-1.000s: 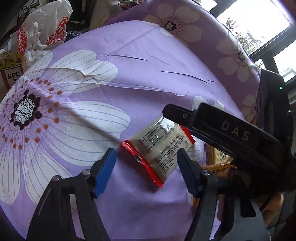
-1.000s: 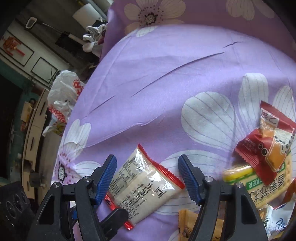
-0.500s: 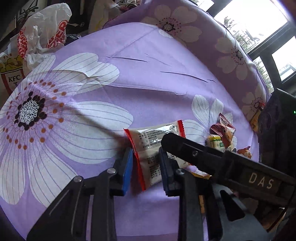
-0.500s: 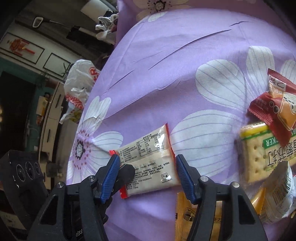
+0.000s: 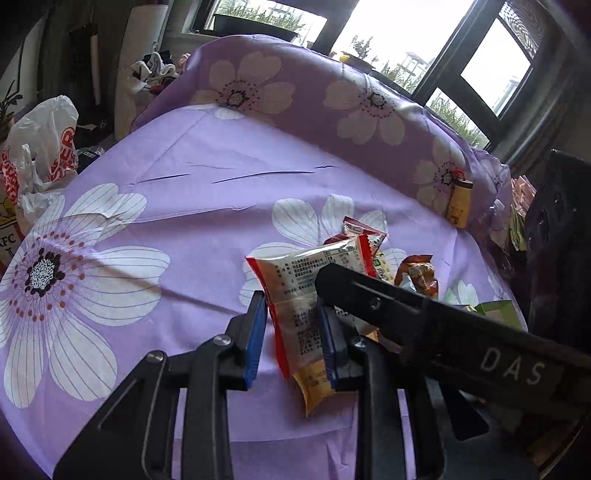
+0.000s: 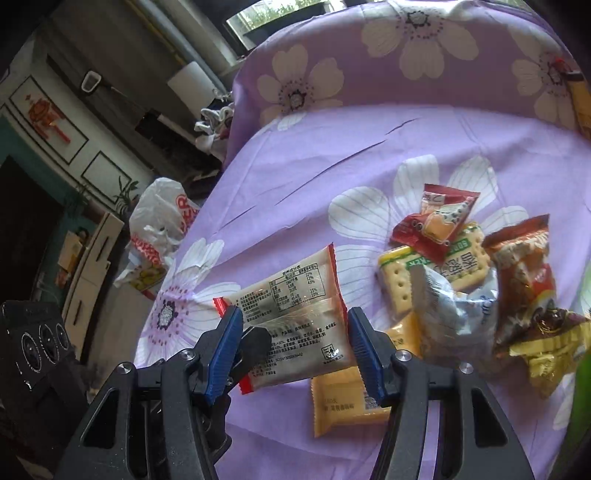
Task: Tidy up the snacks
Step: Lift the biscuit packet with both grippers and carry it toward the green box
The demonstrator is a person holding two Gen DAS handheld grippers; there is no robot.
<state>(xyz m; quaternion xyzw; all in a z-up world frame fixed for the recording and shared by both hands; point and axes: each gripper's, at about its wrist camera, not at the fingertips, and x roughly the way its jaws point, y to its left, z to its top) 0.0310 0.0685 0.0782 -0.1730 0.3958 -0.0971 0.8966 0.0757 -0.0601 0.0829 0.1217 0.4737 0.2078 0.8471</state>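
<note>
Left gripper point(image 5: 293, 328): clenched on the white packet point(image 5: 306, 291), blue pads pressing both its faces; packet stands on edge btwn them, lower centre of the left wrist view.
White packet: red crimped ends, printed text side showing; in the right wrist view it sits centre frame point(image 6: 295, 317), held up off the cloth, one red corner at the left gripper's black tip point(image 6: 255, 341).
Right gripper point(image 6: 295, 347): jaws released, spread wide, one blue pad on each side of the white packet w/ a gap both sides, not touching as far as I can tell.
Orange packet point(image 6: 343, 398): flat on the cloth, just under the white packet and by the right-hand blue pad; lower centre of frame.
Snack pile: right half of the right wrist view. Cracker pack point(image 6: 432, 273) w/ green label, red packet point(image 6: 436, 225) lying on top of it, silver wrapper point(image 6: 454, 310) in front, brown-red packet point(image 6: 524, 273) to the right, yellow-brown wrapper point(image 6: 550, 343) at far right.
Tabletop point(image 5: 207, 206): covered w/ purple cloth, big white flowers; cloth also runs up over a raised back, upper part of frame.
Small bottle point(image 5: 460, 203): yellowish, dark cap, standing at the cloth's right edge, well apart from the grippers.
Plastic bag point(image 5: 40, 155): white w/ red lettering, left edge of the left wrist view, off the tabletop.
Window point(image 5: 406, 33): bright, top of frame.
</note>
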